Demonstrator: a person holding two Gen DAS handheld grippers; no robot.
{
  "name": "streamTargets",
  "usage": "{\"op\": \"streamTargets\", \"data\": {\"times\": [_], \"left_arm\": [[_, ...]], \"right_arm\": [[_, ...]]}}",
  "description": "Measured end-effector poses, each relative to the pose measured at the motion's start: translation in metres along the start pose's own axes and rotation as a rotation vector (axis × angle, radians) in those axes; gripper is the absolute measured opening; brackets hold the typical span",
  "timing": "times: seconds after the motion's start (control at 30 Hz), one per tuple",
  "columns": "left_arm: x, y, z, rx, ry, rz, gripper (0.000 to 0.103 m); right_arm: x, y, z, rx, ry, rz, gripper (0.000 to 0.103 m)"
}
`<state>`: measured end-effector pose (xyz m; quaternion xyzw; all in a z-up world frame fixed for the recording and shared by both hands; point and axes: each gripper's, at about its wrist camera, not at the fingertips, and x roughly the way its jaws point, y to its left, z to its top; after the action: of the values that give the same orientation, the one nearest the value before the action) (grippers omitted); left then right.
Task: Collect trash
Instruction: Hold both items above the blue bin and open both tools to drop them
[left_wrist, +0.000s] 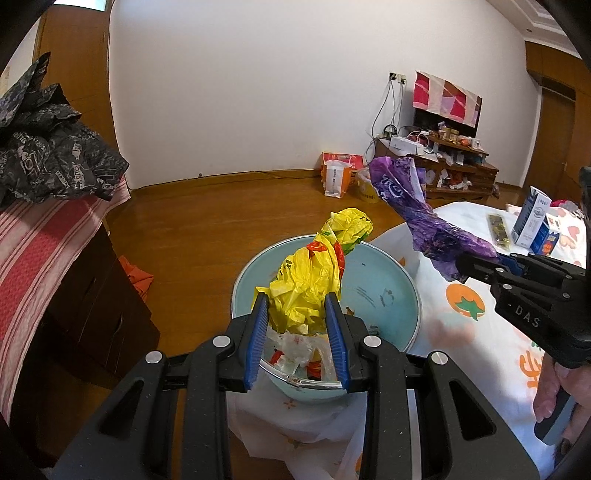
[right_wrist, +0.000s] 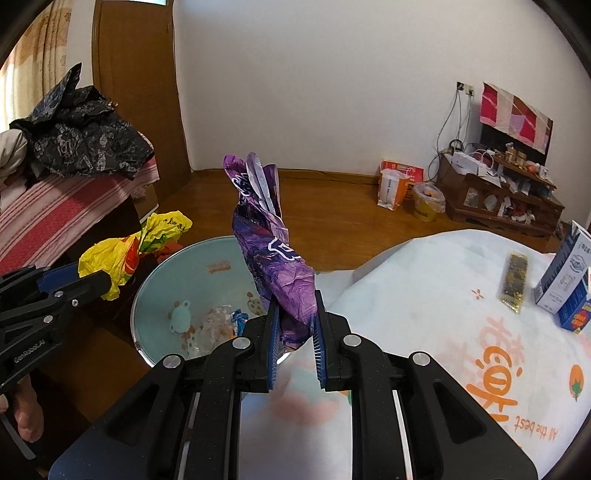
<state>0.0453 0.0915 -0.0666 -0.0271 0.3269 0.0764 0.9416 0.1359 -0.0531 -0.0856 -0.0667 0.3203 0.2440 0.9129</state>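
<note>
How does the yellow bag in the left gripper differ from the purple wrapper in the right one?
The yellow bag is a crumpled plastic bag with red print; the purple wrapper carries white lettering. The yellow bag hangs over the pale blue bin; the purple wrapper is held at the bin's rim beside the table. Both are pinched between blue pads, sticking upward.

1. I see a plain white wall (left_wrist: 258, 92) behind everything, meeting a polished wooden floor (left_wrist: 207, 210).
2. A low wooden shelf unit (right_wrist: 506, 195), cluttered with small items, stands against that wall on my right.
3. A dark cabinet (left_wrist: 92, 302) under a red striped cloth (left_wrist: 40, 243) sits left.
4. Wooden door panelling (right_wrist: 136, 85) fills the left corner.
</note>
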Motion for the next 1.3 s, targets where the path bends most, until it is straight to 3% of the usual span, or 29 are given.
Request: {"op": "streamTargets", "data": {"times": [1.3], "left_arm": [[0.0,0.009,0.0,-0.031,0.005,0.026,0.031]], "right_arm": [[0.011,0.015,0.01,-0.034,0.004,0.022,0.017]]}}
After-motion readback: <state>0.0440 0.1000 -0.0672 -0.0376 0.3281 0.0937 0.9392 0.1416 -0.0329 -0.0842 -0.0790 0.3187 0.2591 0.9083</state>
